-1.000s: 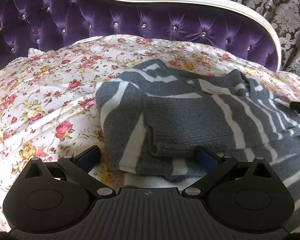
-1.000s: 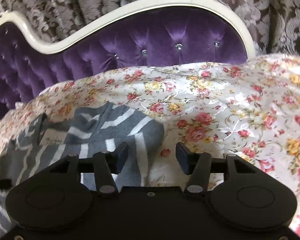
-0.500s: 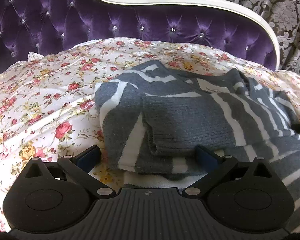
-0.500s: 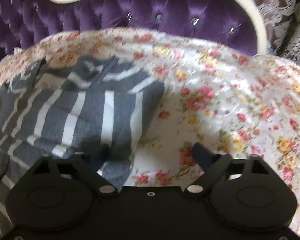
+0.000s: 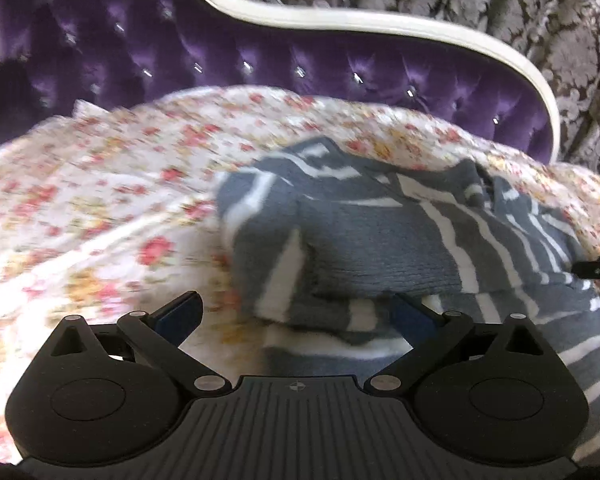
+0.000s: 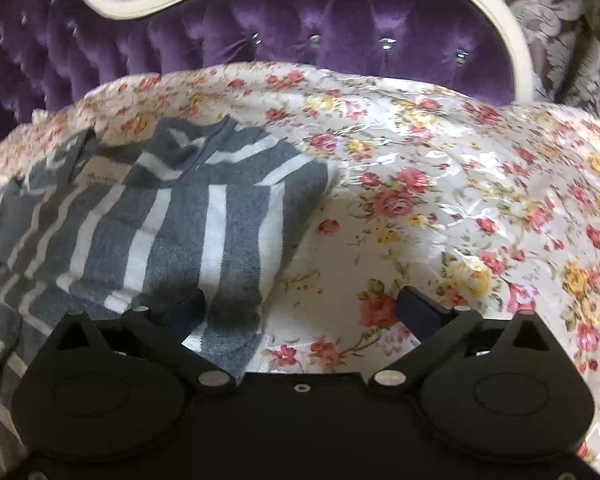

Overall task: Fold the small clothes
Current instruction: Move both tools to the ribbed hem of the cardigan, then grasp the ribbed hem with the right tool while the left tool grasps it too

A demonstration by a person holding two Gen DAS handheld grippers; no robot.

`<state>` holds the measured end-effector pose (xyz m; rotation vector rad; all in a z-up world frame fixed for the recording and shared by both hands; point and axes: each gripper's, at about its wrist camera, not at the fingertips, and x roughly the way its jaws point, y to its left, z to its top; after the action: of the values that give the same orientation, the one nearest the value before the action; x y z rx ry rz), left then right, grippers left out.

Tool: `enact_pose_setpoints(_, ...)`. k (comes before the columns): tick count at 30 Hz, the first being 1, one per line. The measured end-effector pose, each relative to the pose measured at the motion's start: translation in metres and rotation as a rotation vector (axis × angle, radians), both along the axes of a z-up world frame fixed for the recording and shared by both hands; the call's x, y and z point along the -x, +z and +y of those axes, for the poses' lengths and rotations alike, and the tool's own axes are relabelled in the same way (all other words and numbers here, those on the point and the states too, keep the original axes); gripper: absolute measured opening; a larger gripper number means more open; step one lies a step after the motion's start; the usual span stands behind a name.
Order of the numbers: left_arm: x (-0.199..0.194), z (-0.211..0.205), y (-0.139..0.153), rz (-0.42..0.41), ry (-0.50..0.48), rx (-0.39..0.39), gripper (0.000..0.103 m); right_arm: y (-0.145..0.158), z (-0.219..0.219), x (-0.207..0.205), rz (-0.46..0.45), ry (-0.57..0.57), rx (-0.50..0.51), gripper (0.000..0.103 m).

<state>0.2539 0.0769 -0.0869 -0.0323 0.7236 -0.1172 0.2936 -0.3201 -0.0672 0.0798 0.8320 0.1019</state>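
Note:
A small grey sweater with white stripes (image 5: 380,240) lies on the floral bedspread (image 5: 100,200), its left sleeve folded over the body. My left gripper (image 5: 296,314) is open, its jaws straddling the near left edge of the sweater. In the right wrist view the sweater (image 6: 160,220) lies at the left with its right sleeve folded in. My right gripper (image 6: 300,312) is open over the sweater's near right corner, holding nothing. A tip of the right gripper shows at the right edge of the left wrist view (image 5: 598,268).
A purple tufted headboard with a cream frame (image 5: 300,60) stands behind the bed, also in the right wrist view (image 6: 300,28). A patterned curtain (image 5: 500,8) hangs behind it. Floral bedspread (image 6: 460,200) stretches right of the sweater.
My right gripper opened wider and moved down and left to the sweater's right edge. My left gripper pulled back and tilted up a little; its view is blurred by motion.

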Motion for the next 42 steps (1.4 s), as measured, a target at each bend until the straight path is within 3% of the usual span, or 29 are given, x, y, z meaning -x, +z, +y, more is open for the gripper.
enact_pose_setpoints(2,0.017,0.005,0.011,-0.026,0.027,-0.003,0.101,0.008,-0.007,0.009,-0.006,-0.055,-0.065,0.087)
enact_pose_setpoints(6,0.053,0.013,0.027,-0.018,0.029,0.003,0.101,0.027,-0.013,0.052,-0.062,-0.062,-0.2,0.087)
enact_pose_setpoints(10,0.095,0.016,0.034,-0.026,0.007,-0.014,0.101,0.04,-0.005,0.103,-0.086,-0.021,-0.239,0.087)
enact_pose_setpoints(16,0.145,0.016,0.026,0.032,-0.002,0.067,0.1,0.043,0.007,0.166,-0.045,0.047,-0.289,0.087)
enact_pose_setpoints(19,0.164,0.01,0.019,0.056,-0.02,0.082,0.087,0.039,0.011,0.187,-0.003,0.063,-0.317,0.087)
enact_pose_setpoints(21,0.172,0.007,0.015,0.074,-0.034,0.09,0.085,0.035,0.015,0.199,0.025,0.079,-0.316,0.087)
enact_pose_setpoints(30,0.199,0.006,0.0,0.106,-0.027,0.102,0.085,0.012,0.025,0.22,0.155,0.064,-0.289,0.087)
enact_pose_setpoints(42,0.202,0.003,-0.016,0.167,-0.047,0.143,0.084,0.002,0.036,0.226,0.182,0.084,-0.348,0.087)
